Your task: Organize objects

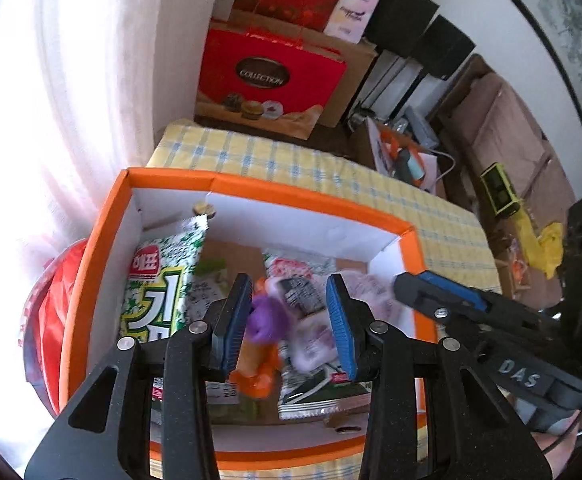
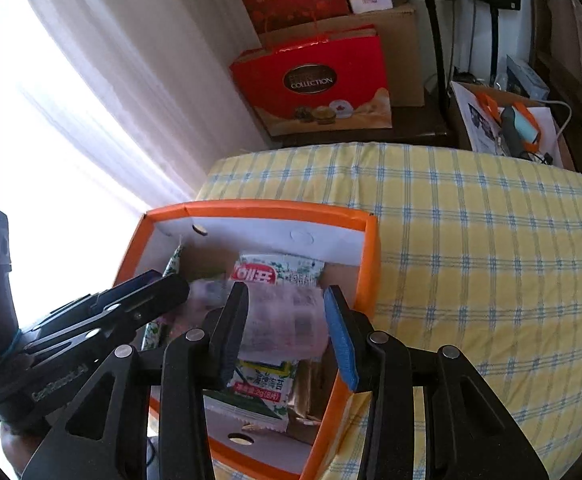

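Blurring pink packet (image 2: 287, 320) between right gripper (image 2: 287, 332) fingers

Bright white curtains (image 2: 103, 80) beside a yellow-checked bed (image 2: 471, 240).

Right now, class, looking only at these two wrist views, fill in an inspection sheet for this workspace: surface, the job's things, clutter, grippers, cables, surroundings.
Surface: yellow checked cloth, bare to the right of the box.
Job's things: orange box, open-topped, holds snack packets; green seaweed packet leans on its left wall; a blurred pink packet lies on top.
Clutter: nothing seen on the cloth.
Grippers: left gripper open above the box's contents; right gripper open, the pink packet between its jaws, contact unclear.
Cables: white cable by the far carton.
Surroundings: white curtain; red gift bag; brown sofa.
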A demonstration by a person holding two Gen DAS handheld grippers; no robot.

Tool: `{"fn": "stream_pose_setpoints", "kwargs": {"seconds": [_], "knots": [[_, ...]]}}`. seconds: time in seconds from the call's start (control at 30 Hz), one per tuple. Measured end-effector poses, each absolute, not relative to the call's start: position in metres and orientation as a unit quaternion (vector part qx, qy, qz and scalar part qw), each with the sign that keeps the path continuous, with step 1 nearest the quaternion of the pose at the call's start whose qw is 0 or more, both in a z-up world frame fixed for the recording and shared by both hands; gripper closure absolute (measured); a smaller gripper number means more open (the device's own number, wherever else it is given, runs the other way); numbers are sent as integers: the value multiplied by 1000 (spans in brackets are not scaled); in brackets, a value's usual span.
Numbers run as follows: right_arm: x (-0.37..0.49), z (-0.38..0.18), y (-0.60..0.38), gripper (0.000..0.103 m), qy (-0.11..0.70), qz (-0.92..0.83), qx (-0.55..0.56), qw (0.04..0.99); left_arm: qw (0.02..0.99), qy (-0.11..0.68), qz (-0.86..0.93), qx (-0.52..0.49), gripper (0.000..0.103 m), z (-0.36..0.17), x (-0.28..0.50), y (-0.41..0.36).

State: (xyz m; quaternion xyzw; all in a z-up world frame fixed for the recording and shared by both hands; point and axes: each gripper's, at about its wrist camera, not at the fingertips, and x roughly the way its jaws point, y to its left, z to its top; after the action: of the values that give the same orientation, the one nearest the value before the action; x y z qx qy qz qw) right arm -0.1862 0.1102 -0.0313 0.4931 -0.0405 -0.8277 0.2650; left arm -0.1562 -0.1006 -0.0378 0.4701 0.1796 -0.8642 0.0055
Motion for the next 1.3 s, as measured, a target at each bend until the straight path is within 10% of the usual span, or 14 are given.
{"fn": "stream_pose_setpoints", "kwargs": {"seconds": [1.3], "knots": [[-79, 7, 185, 17, 11, -892, 419, 167, 0, 86, -900, 426, 6, -3, -62, -47]]}}
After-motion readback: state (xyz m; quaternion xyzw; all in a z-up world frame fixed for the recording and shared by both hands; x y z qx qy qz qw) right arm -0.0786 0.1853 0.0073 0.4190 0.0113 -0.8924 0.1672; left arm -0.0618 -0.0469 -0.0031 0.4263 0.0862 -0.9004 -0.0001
